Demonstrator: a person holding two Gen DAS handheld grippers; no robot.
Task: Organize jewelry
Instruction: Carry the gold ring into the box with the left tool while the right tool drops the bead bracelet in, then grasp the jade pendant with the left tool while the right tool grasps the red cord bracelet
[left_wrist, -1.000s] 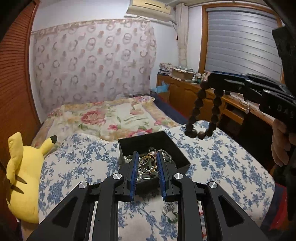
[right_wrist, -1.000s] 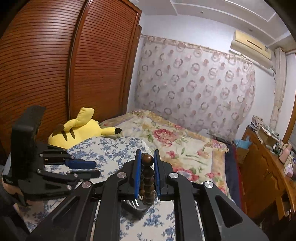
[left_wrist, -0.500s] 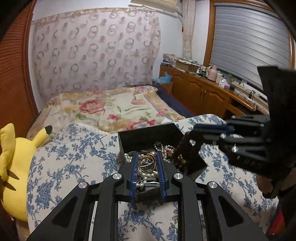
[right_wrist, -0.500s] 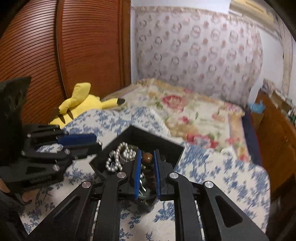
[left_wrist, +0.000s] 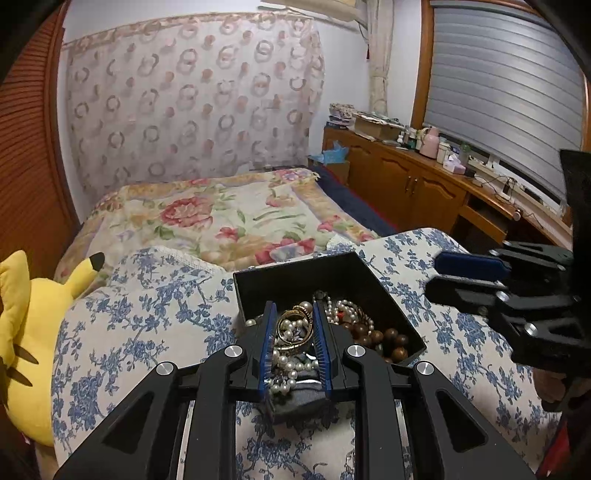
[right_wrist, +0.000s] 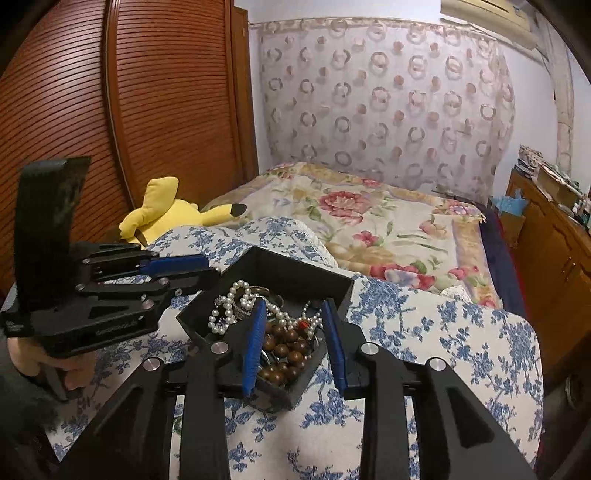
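Note:
A black open box (left_wrist: 295, 263) (right_wrist: 295, 269) sits on a blue-flowered cover (left_wrist: 147, 314). It holds pearl strands (right_wrist: 229, 306), small pieces and a brown wooden bead bracelet (right_wrist: 288, 350) (left_wrist: 384, 339). My right gripper (right_wrist: 293, 304) (left_wrist: 432, 275) hovers over the box's near corner. Its jaws are opening, the beads lie loose in the box below them, and the pads touch nothing. My left gripper (left_wrist: 294, 317) (right_wrist: 212, 271) is at the box's left side, shut on gold bangles (left_wrist: 291, 325) that stay fixed between its blue pads.
A yellow plush toy (left_wrist: 26, 332) (right_wrist: 166, 214) lies left of the cover. A flowered quilt (left_wrist: 221, 214) spreads behind the box. A wooden cabinet with clutter (left_wrist: 406, 184) runs along the right, and a slatted wooden wardrobe (right_wrist: 147, 110) stands at the left.
The right gripper came down with the hanging bead bracelet, brought it into the box and spread its jaws; the beads now lie there. The left gripper drew closer to the box, bangles still clamped.

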